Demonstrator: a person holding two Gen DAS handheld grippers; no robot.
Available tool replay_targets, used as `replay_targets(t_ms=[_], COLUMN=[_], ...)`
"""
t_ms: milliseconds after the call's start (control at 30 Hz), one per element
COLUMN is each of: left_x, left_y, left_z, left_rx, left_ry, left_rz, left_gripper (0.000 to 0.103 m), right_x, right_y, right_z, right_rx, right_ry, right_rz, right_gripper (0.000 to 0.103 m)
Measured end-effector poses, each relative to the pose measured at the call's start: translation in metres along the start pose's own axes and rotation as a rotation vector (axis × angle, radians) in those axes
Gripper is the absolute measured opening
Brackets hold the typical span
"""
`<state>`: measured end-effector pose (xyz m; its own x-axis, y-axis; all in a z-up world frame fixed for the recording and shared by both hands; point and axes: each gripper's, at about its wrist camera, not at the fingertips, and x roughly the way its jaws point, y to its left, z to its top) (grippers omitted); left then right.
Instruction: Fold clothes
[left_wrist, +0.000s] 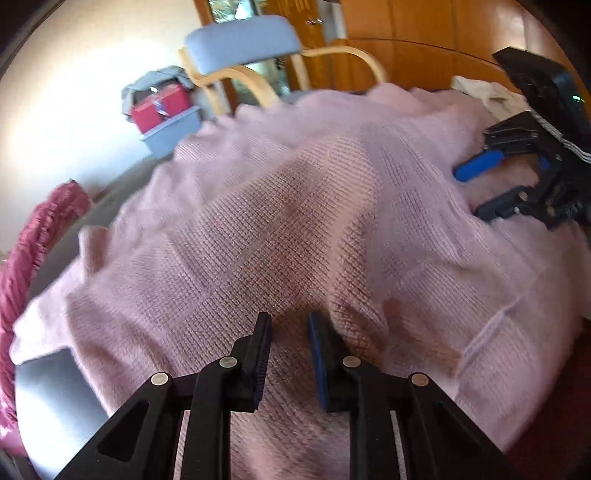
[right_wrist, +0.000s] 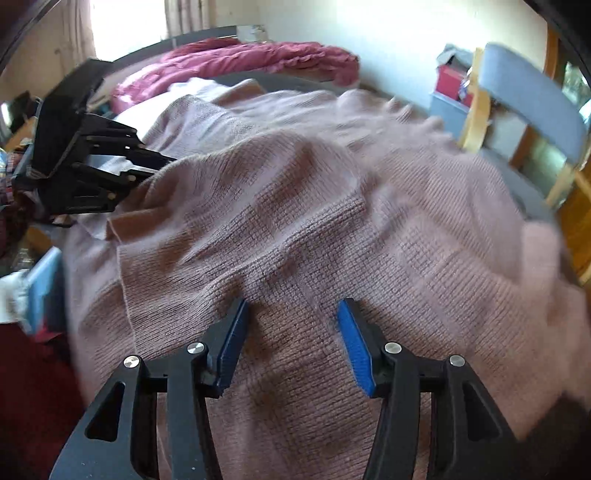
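I had a pink knitted sweater (left_wrist: 280, 206) spread in loose wrinkles across a grey surface (left_wrist: 51, 391), and it filled most of what both wrist cameras showed. In the left wrist view, my left gripper (left_wrist: 290, 325) pointed down at the knit from six o'clock; its jaws stood narrowly apart, with a raised ridge of the sweater running up against the blue pad of one finger (left_wrist: 317, 354), though I could not tell whether the pads were pressing the fabric. At three o'clock in that same view, my right gripper (left_wrist: 476, 192) rested its tips on the far side of the sweater. In the right wrist view, the right gripper (right_wrist: 291, 314) showed from six o'clock with its jaws clearly spread and its blue pads (right_wrist: 356, 354) apart, knit lying flat in the gap and nothing pinched. The left gripper (right_wrist: 147, 173) appeared at nine o'clock there, its tips at a turned-over edge of the sweater. A crumpled maroon blanket (right_wrist: 236, 62) lay at twelve o'clock in the right view. A wooden chair with a grey-blue backrest (left_wrist: 240, 40) stood at twelve o'clock in the left view, with a red box (left_wrist: 159, 107) in a grey bin to its left. Both views were blurred at their edges.
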<state>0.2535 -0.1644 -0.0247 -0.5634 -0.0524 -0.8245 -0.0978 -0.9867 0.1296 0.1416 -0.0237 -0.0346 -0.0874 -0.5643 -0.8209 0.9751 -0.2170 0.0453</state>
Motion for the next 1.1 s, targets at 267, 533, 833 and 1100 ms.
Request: replay_targets(t_ms=[267, 533, 833, 1100], left_x=[-0.048, -0.035, 0.086, 0.109], left_y=[0.003, 0.068, 0.053, 0.059], left_z=[-0.019, 0.055, 0.077, 0.094], left_rx=[0.02, -0.288, -0.164, -0.143], left_ry=[0.008, -0.129, -0.01, -0.033], left_rz=[-0.215, 0.083, 0.324, 0.351], left_gripper=[0.02, 0.022, 0.024, 0.024], right_x=[-0.037, -0.066, 0.031, 0.007], right_y=[0.005, -0.074, -0.115, -0.137], right_z=[-0.018, 0.035, 0.056, 0.033], right_rx=[-0.052, 0.235, 0.227, 0.373], right_ry=[0.032, -0.196, -0.009, -0.102], right_rz=[0.211, 0.107, -0.271, -0.29], right_gripper=[0.054, 0.054, 0.034, 0.031])
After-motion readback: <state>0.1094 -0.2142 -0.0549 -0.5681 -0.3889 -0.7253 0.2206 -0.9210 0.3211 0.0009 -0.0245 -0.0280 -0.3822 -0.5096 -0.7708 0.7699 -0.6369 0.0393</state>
